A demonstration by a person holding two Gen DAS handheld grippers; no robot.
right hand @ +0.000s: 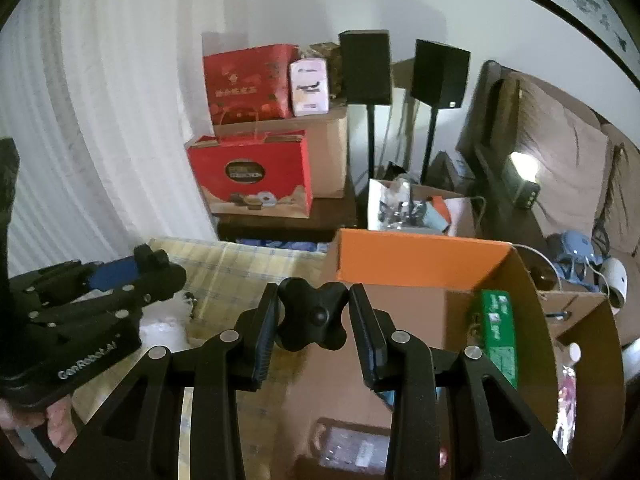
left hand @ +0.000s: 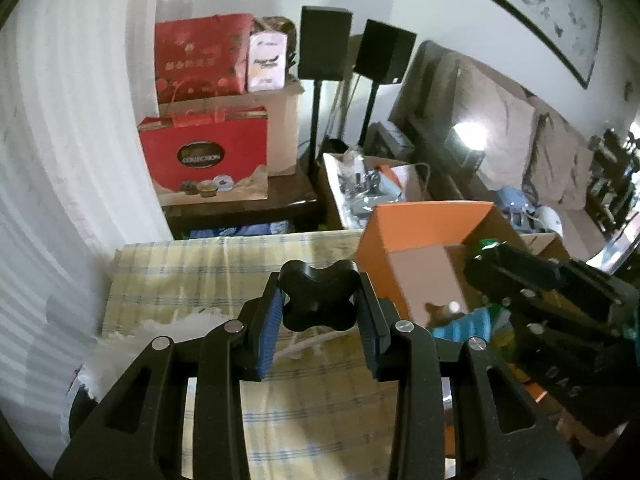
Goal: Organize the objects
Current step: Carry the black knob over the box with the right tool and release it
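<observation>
In the left wrist view, the left gripper (left hand: pixel 319 312) fills the lower centre of the frame, its blue-padded jaws clamped on the two sides of a black four-lobed knob (left hand: pixel 318 296) held up above the table (left hand: pixel 168 280), which is covered with a pale yellow checked cloth. The right wrist view shows much the same: the right gripper (right hand: pixel 313 322) sits at lower centre with its jaws pressed against a second black four-lobed knob (right hand: pixel 312 316), which hangs over the near edge of an open orange cardboard box (right hand: pixel 420 268). That box stands at the right of the table in both views, and inside it a green carton (right hand: pixel 498 332) leans against the right wall, with a dark flat device lying on the bottom at the lower edge of the frame. In the left wrist view the right gripper reaches in from the right edge over the box; in the right wrist view the left gripper appears at the left edge, with fingers (right hand: pixel 56 420) of the person's hand showing beneath it. Beyond the table, in the upper middle of both frames, red gift bags (left hand: pixel 204 152) sit on a dark low cabinet beside two black speakers (left hand: pixel 326 42) on stands, and a sofa (left hand: pixel 540 152) runs along the right.
</observation>
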